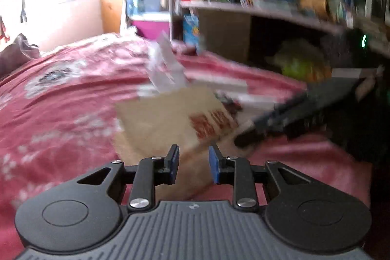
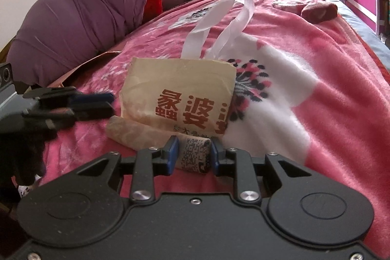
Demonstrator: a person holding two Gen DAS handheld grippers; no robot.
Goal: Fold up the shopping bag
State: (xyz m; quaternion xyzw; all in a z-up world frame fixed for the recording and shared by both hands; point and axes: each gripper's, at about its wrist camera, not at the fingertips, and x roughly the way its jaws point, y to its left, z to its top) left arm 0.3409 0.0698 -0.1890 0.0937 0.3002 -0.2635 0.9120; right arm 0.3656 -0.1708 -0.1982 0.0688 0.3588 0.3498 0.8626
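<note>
You're well into this one. The bag (image 2: pixel 180 99) is already down to a small cream packet on the pink blanket (image 2: pixel 316 113), red lettering facing you, and its near end is rolled into a tight tube. The white handles (image 2: pixel 219 16) poke out of the far edge of the bag and trail loose over the blanket, so that bit isn't dealt with yet.

Your right claw (image 2: pixel 192 152) sits at the near edge of the bag with the printed end of the roll between its blue pads. They look closed on it, pinning the roll in place.

Your left claw (image 1: pixel 192 157) is narrowly parted. In its own view the bag's corner sits just beyond and between the tips, but that view is blurry. From the right view it hangs just left of the bag with nothing in it, so I'd call it empty.

My guess at what's left: finish rolling or folding the flat part up toward the handles, then tuck or wrap the handles so it holds. Maybe two thirds done. That roll looks springy, so it'd likely unroll if you let go of it.
</note>
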